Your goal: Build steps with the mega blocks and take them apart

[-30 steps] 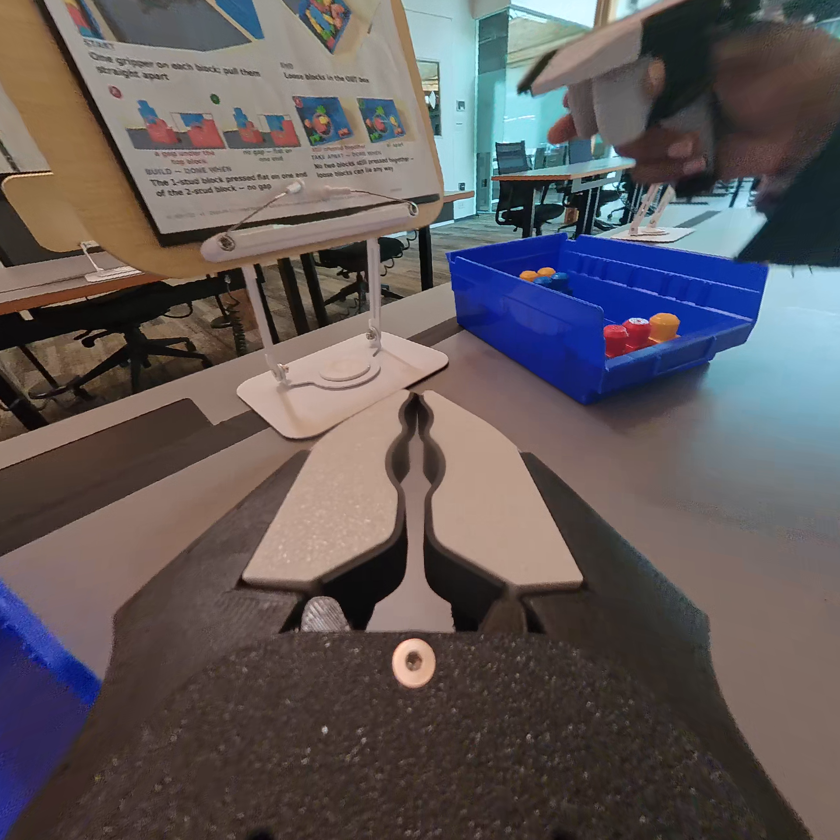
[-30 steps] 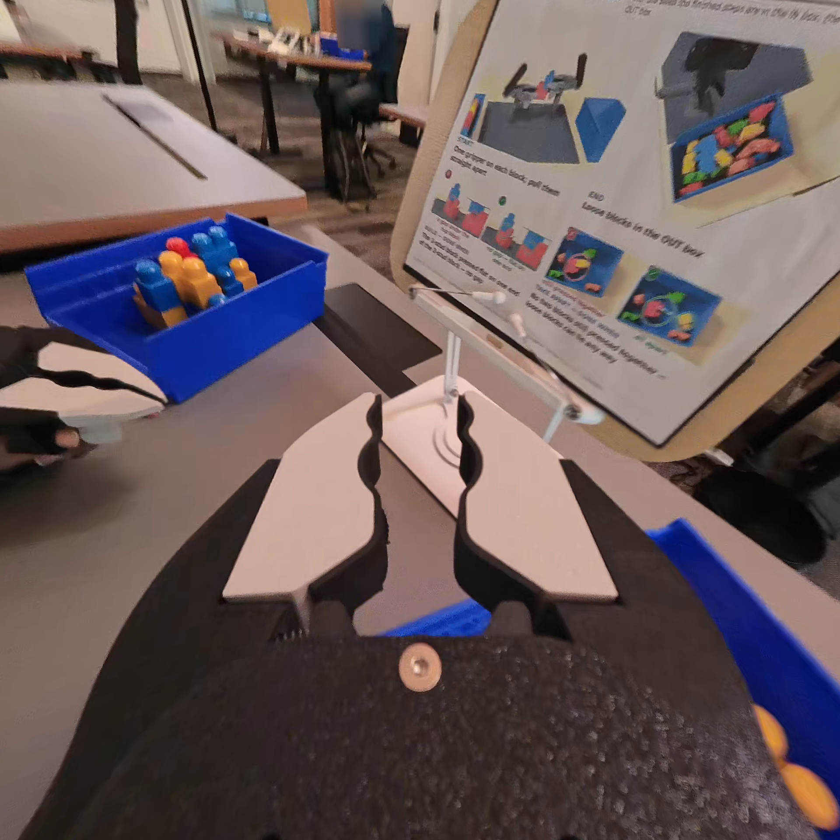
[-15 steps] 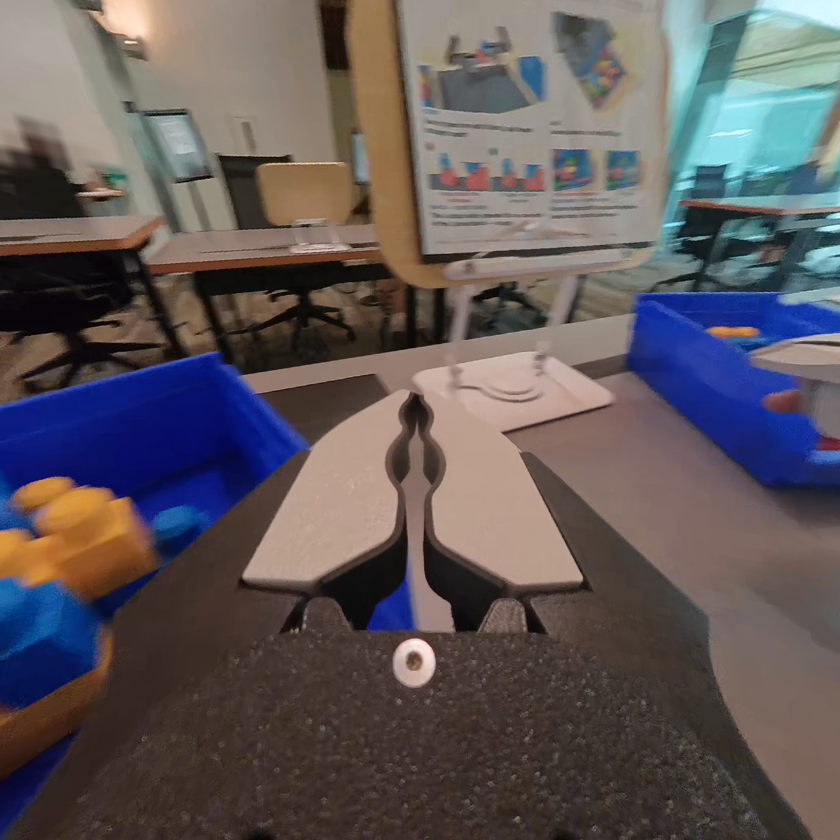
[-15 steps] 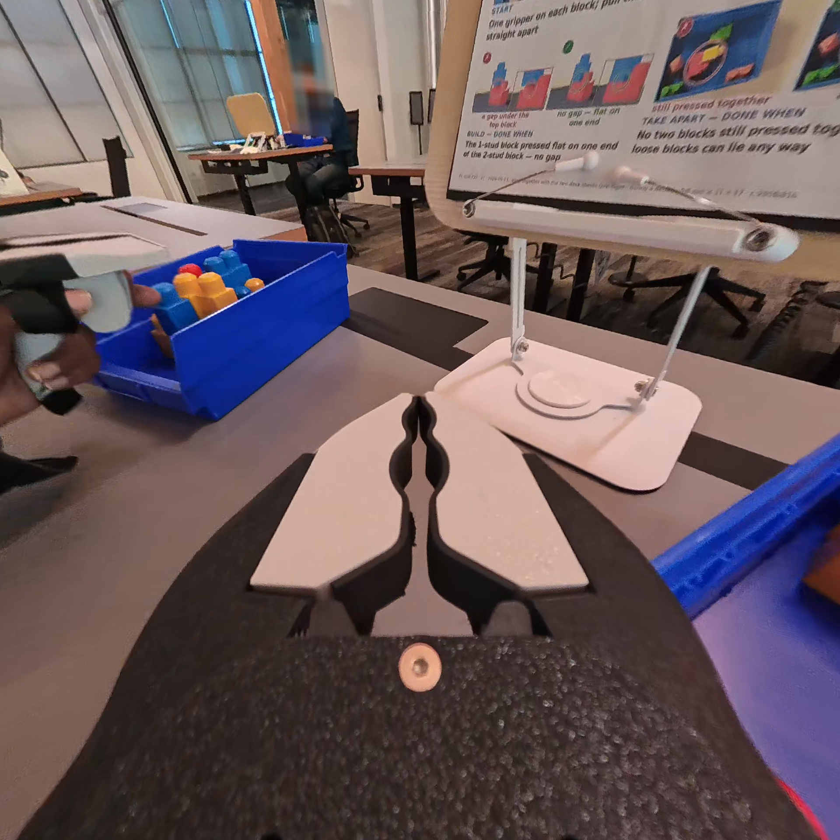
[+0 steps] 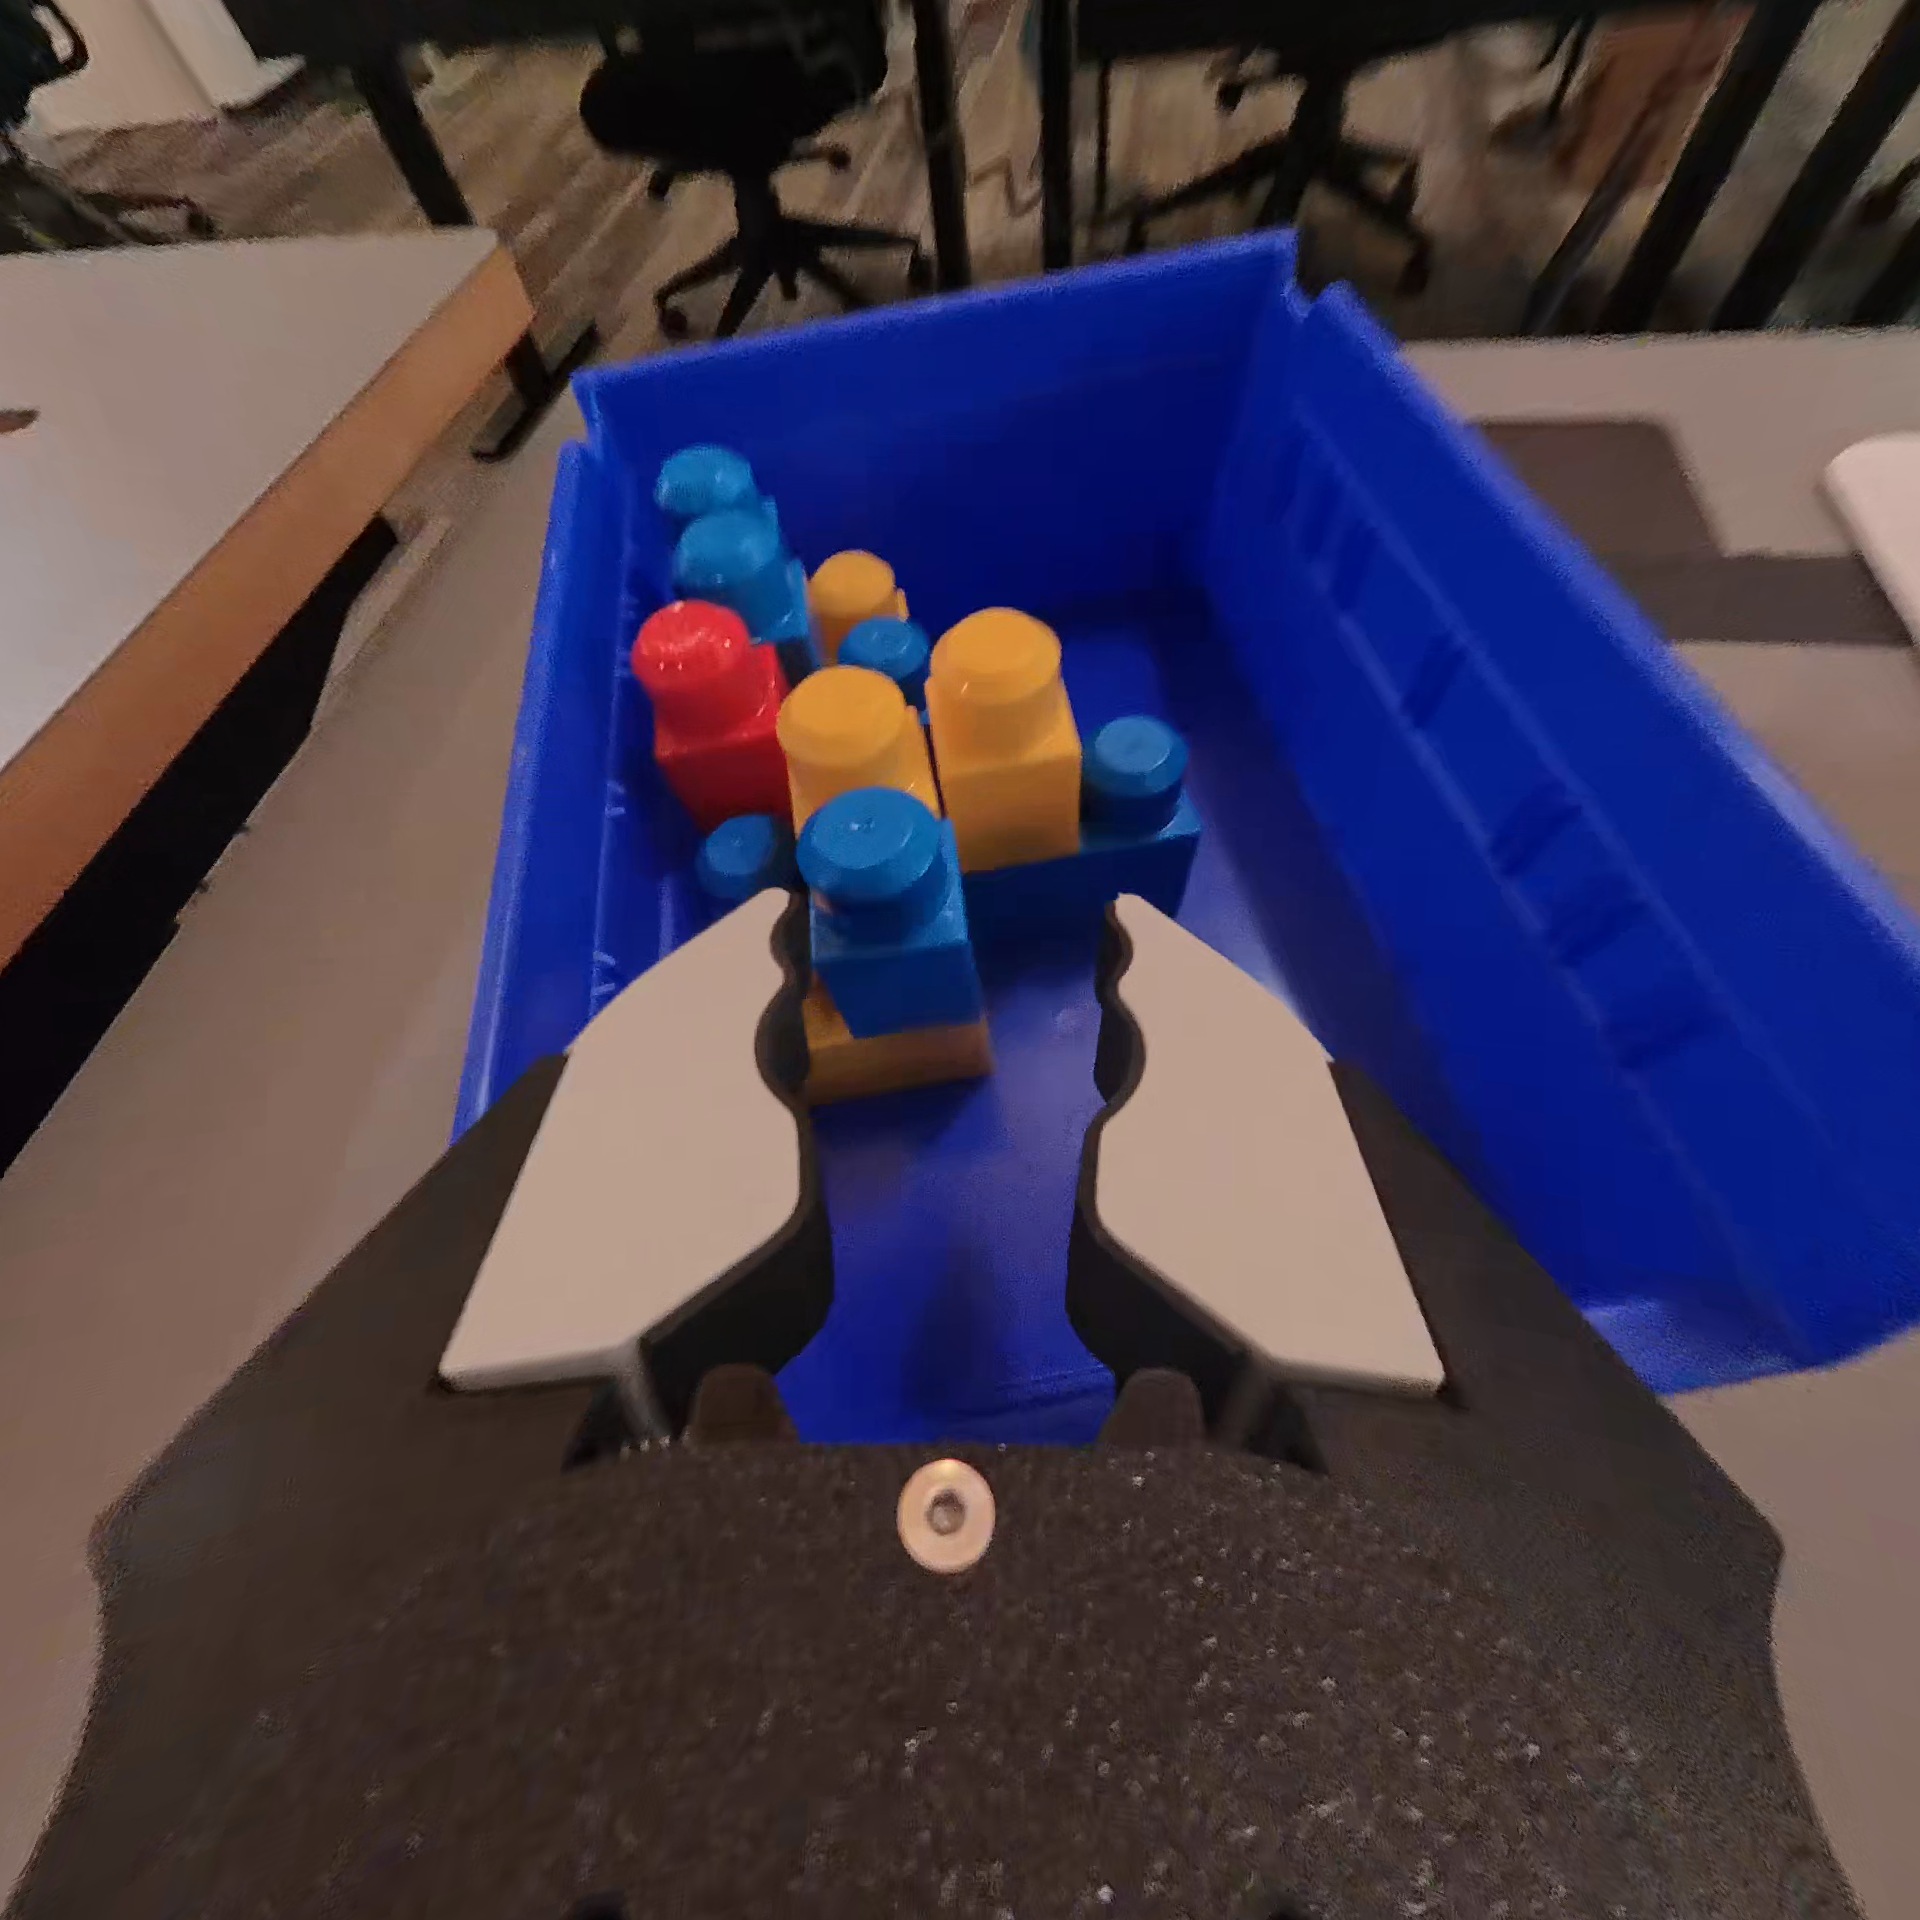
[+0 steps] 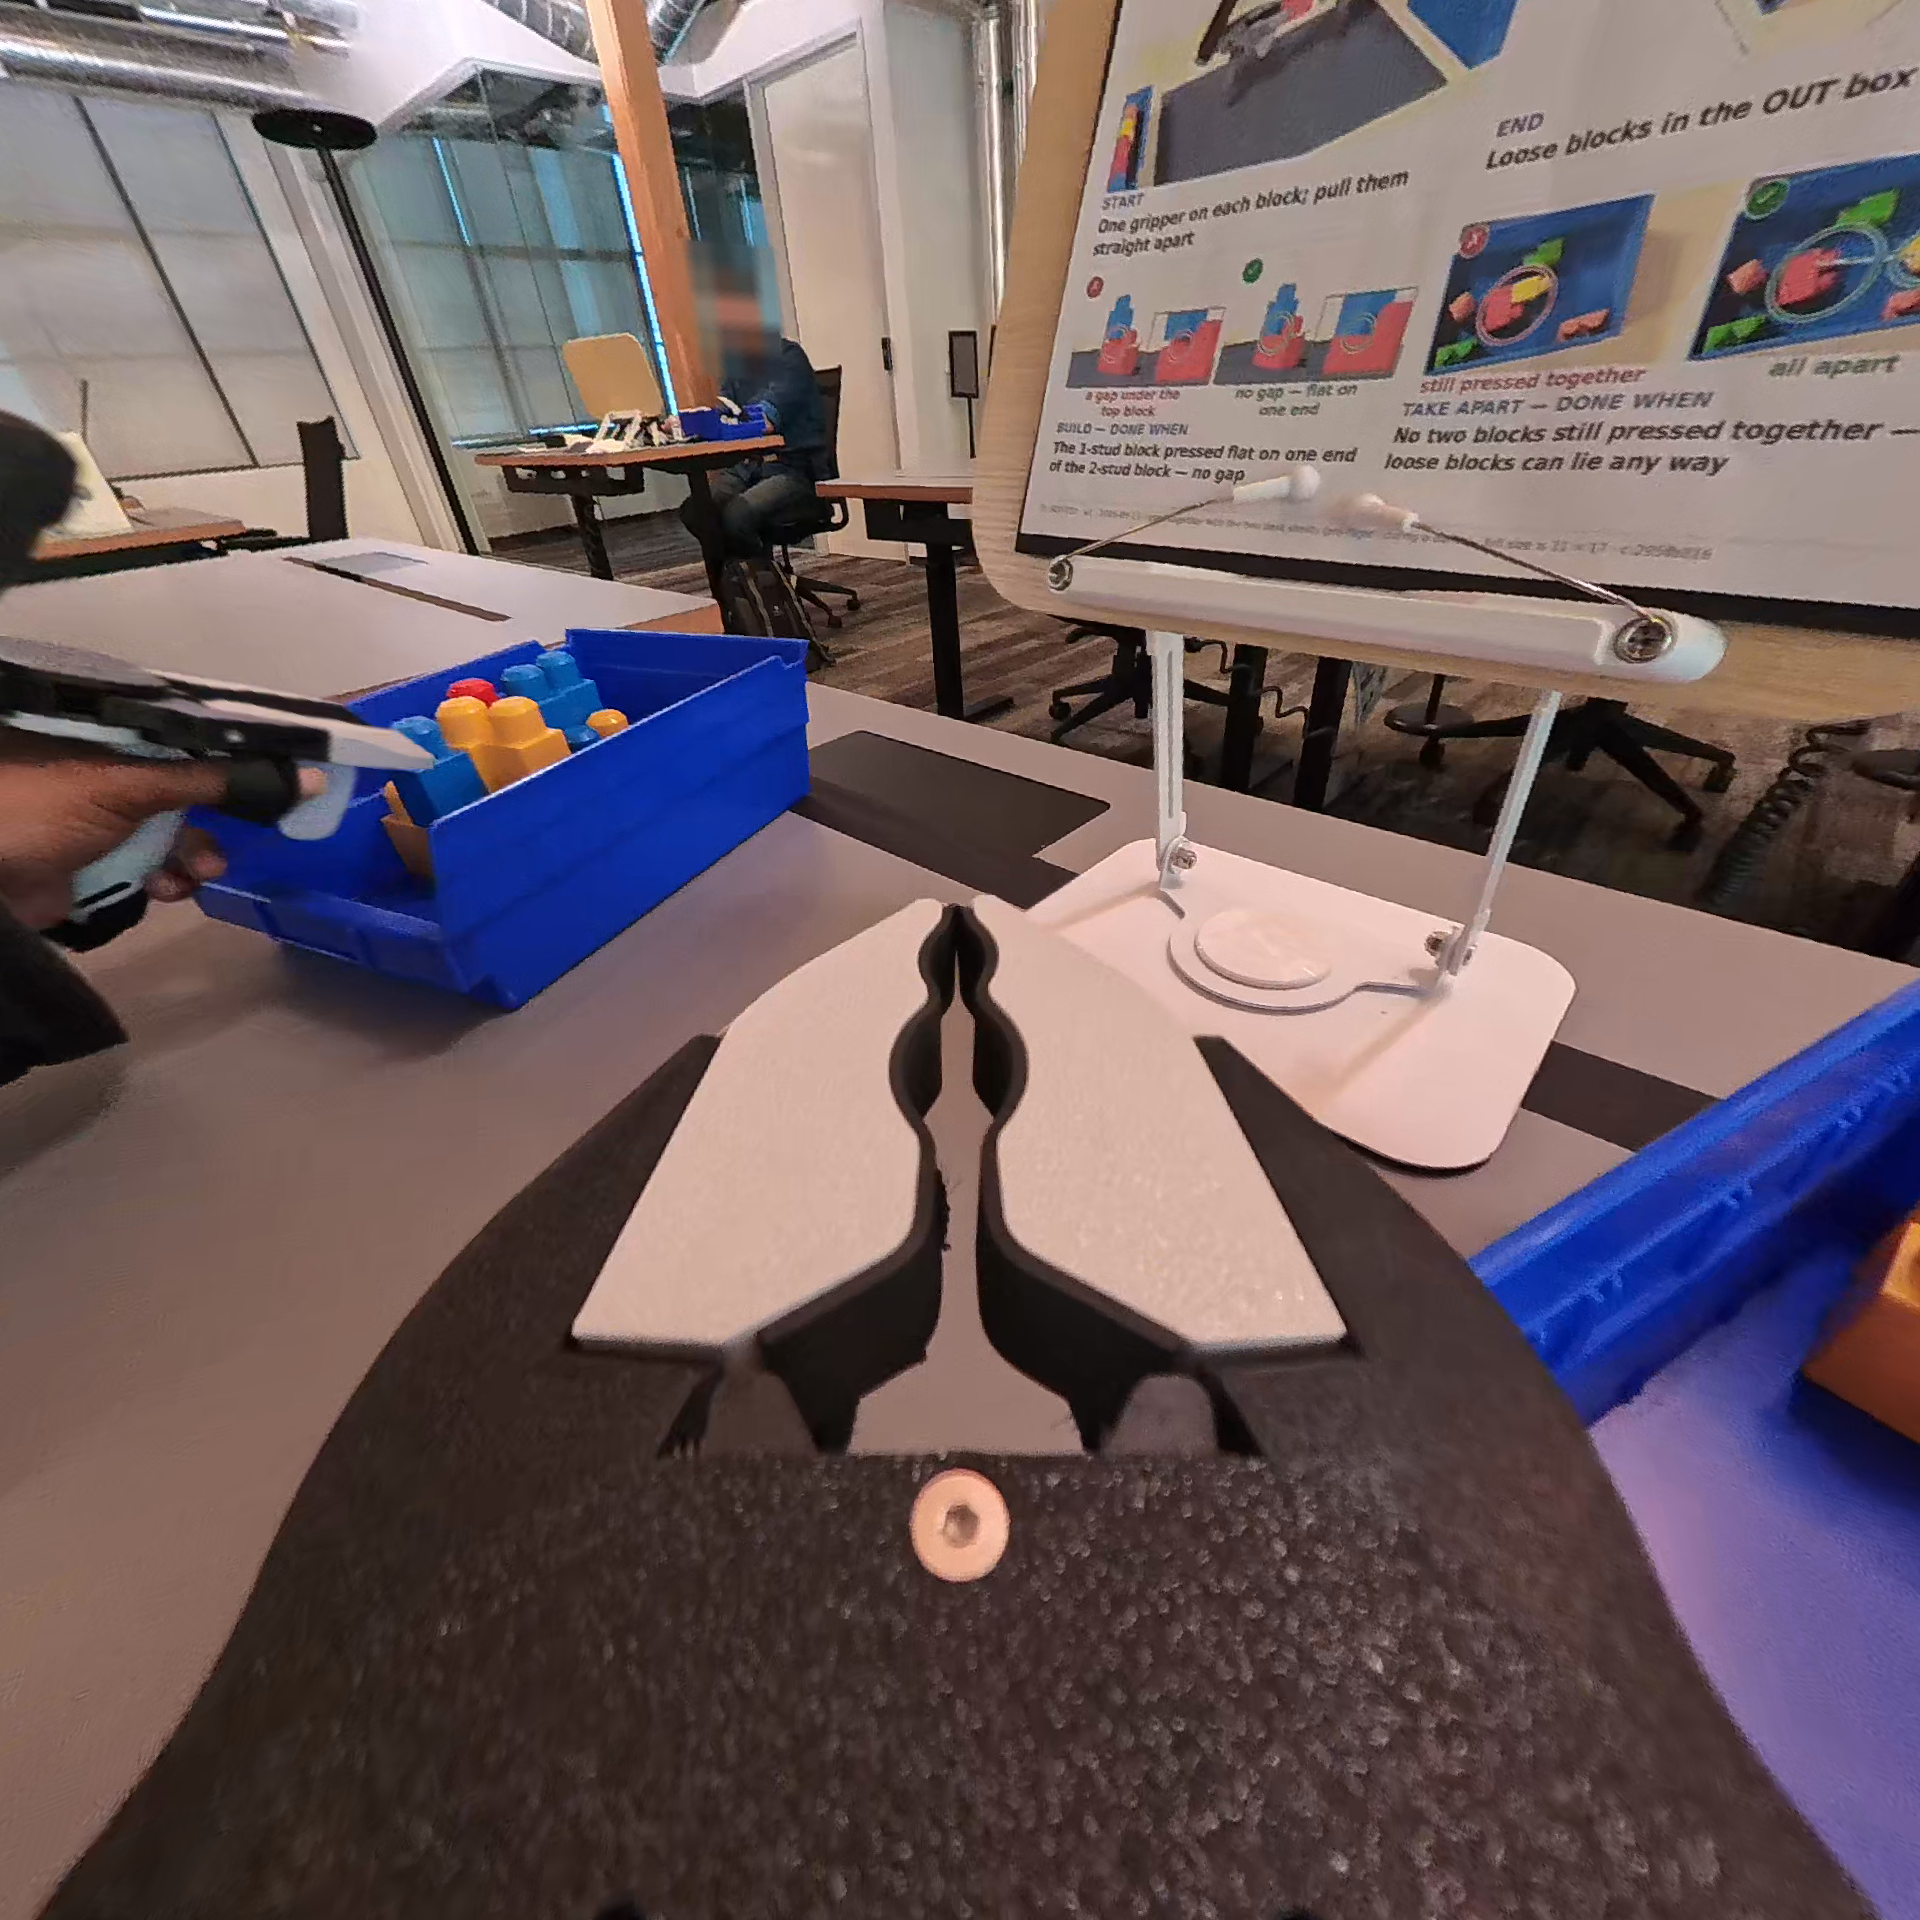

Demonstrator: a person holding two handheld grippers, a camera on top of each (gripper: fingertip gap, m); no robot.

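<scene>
Jaws of left gripper (image 5: pixel 945 925) apart over blue bin (image 5: pixel 1455 790) w/ blocks (image 5: pixel 894 914).

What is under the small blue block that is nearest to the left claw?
The small blue block sits on an orange block in the blue bin. Only the orange block's near face shows; its top is covered. The open left claw touches neither.

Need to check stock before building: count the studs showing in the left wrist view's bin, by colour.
Blue studs: 6
Yellow studs: 3
Red studs: 1
Total: 10
</scene>
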